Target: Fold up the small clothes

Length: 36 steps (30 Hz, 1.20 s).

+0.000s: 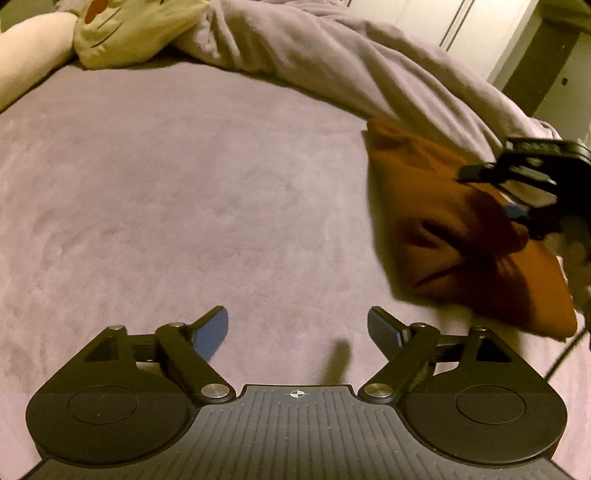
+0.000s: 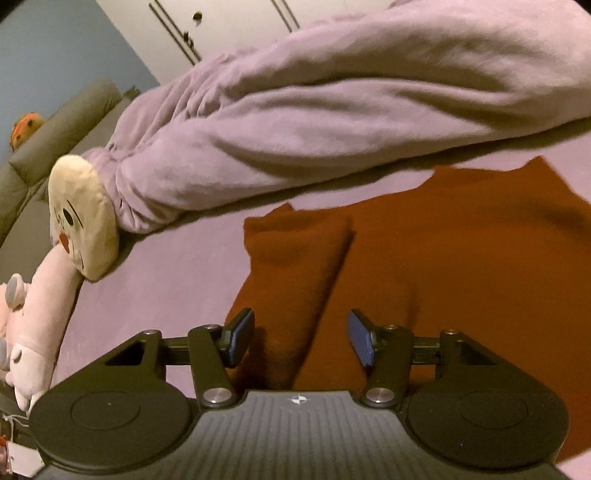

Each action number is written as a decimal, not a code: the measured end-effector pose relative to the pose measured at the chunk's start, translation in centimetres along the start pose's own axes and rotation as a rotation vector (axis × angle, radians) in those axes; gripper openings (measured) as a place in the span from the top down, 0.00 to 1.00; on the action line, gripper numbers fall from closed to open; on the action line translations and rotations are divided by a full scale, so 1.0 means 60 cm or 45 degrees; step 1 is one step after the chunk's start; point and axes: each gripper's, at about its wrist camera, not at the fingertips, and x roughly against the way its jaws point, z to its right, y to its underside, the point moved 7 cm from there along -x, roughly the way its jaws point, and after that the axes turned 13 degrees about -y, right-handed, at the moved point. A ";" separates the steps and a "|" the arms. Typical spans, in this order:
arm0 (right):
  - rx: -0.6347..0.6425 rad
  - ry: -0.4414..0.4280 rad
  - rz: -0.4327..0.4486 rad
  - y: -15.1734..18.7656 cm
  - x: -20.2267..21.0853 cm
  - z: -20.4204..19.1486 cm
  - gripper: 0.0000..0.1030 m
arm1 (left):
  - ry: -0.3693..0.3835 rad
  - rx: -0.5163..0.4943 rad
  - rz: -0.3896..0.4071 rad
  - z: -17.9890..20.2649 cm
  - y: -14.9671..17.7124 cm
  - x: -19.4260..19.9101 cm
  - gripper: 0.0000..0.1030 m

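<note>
A rust-brown garment (image 2: 461, 266) lies on the lilac bed sheet (image 2: 177, 280), with one side folded over as a long strip (image 2: 295, 266). My right gripper (image 2: 301, 338) is open and empty, just above the near end of that folded strip. In the left wrist view the same garment (image 1: 443, 221) lies at the right, with the right gripper (image 1: 524, 177) over it. My left gripper (image 1: 297, 332) is open and empty above bare sheet (image 1: 184, 203), to the left of the garment.
A bunched lilac duvet (image 2: 332, 110) runs along the far side of the bed, close behind the garment. A cream face cushion (image 2: 81, 221) and a pink plush toy (image 2: 37, 325) lie at the left. Wardrobe doors (image 2: 221, 26) stand beyond.
</note>
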 end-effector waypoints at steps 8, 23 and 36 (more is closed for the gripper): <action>0.047 -0.012 -0.036 0.006 -0.037 0.001 0.94 | -0.013 0.001 -0.017 0.004 0.002 -0.010 0.14; 0.053 0.072 0.099 0.035 0.055 0.081 0.91 | 0.164 -0.096 -0.075 0.127 -0.051 -0.051 0.14; -0.317 -0.206 0.132 0.024 0.080 0.140 0.44 | 0.174 -0.234 -0.055 0.183 -0.042 -0.059 0.14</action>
